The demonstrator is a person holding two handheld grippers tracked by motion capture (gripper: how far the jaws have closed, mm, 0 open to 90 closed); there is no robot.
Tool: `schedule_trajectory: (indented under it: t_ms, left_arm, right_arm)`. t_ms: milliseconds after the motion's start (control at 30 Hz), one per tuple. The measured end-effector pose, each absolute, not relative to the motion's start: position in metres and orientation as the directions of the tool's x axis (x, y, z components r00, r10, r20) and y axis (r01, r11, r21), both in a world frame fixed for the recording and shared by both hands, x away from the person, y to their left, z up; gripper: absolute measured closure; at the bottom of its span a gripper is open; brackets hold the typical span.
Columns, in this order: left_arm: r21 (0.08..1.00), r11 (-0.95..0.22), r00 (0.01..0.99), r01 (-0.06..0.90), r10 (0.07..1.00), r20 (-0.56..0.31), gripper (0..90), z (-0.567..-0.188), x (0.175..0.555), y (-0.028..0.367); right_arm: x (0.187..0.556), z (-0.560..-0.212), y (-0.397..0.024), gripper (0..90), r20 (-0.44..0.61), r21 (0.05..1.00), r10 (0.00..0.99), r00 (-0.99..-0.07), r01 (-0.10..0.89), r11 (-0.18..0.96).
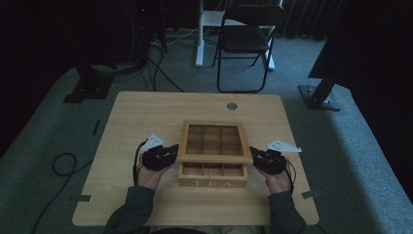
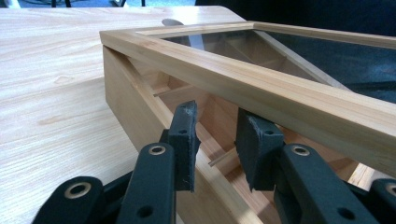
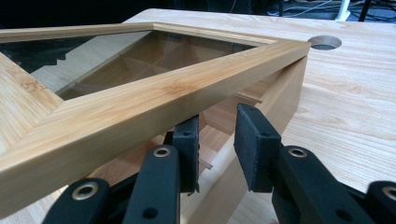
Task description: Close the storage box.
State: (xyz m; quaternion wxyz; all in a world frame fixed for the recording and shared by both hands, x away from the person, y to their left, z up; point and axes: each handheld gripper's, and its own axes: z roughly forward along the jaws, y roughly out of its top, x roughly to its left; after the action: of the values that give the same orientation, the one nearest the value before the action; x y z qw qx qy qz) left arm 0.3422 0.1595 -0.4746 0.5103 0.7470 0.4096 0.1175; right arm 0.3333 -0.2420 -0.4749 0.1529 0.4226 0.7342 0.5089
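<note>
- A wooden tea box (image 1: pixel 213 176) sits near the middle of the counter (image 1: pixel 146 112), its front marked "TEA" facing the person.
- The box's lid (image 1: pixel 214 157), a wooden frame around a glass pane, is raised at the front and slopes up over the open compartments.
- The left hand-held gripper (image 1: pixel 171 155) is at the left side of the box, just beside the lid's left edge.
- In the left gripper view, the left hand-held gripper (image 2: pixel 215 140) has its jaws a narrow gap apart, under the lid frame (image 2: pixel 261 88) and over the wall of the box (image 2: pixel 135 116); whether the pads press on anything cannot be told.
- The right hand-held gripper (image 1: pixel 254 155) is at the right side of the box, just beside the lid's right edge.
- In the right gripper view, the right hand-held gripper (image 3: pixel 217 144) also has its jaws narrowly apart beneath the lid frame (image 3: pixel 154 102); one jaw sits behind the frame, and a grip cannot be made out.
- A round hole (image 1: pixel 232 106) lies in the counter behind the box.
- A folding chair (image 1: pixel 246 41) stands on the floor beyond the counter.
</note>
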Motion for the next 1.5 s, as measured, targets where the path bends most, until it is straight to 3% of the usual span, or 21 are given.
schedule_trajectory:
  t_ms: [1500]
  left_arm:
    - [0.834, -0.14, 0.613, 0.534, 0.743, -0.268, 68.2, -0.496, 0.338, 0.161]
  right_arm:
    - [0.331, -0.494, -0.243, 70.8, 0.21, 0.855, 0.785, -0.583, 0.499, 0.142]
